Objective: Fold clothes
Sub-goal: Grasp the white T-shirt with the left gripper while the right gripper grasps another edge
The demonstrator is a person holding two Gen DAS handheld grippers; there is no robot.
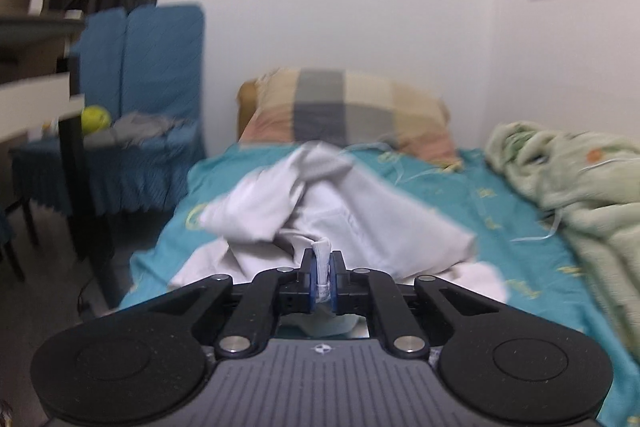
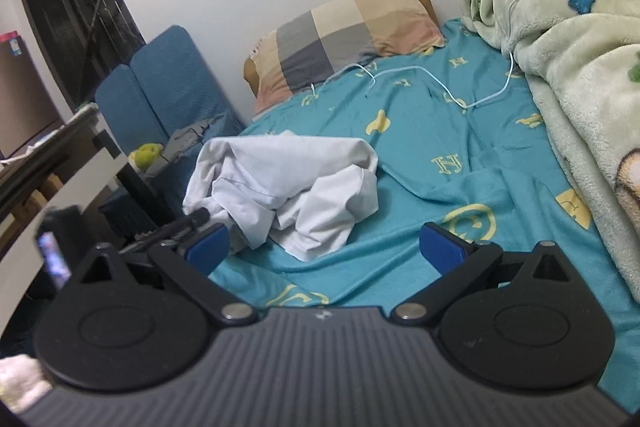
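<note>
Nearest the left wrist lens, the left gripper (image 1: 323,267) pinches a fold of the white garment (image 1: 332,211), which is bunched at the bed's (image 1: 520,227) left edge. From the right wrist, the right gripper (image 2: 326,245) gapes wide above the sheet; the garment (image 2: 288,183) lies crumpled ahead, below the pillow (image 2: 344,35).

Your left gripper (image 1: 323,269) sits at the near edge of the crumpled garment (image 2: 288,179), pinching a fold of it, and that garment lies on the bed sheet (image 2: 440,131) toward the bed's left side. Your right gripper (image 2: 324,247) hangs with its fingers spread above the sheet, just right of and nearer than the garment. Behind the garment a pillow (image 2: 340,31) lies at the head of the bed against the wall, a cable (image 2: 420,71) trails across the sheet before it, a bunched blanket (image 2: 580,67) runs along the right side, and a chair (image 1: 140,75) stands on the floor to the bed's left.
</note>
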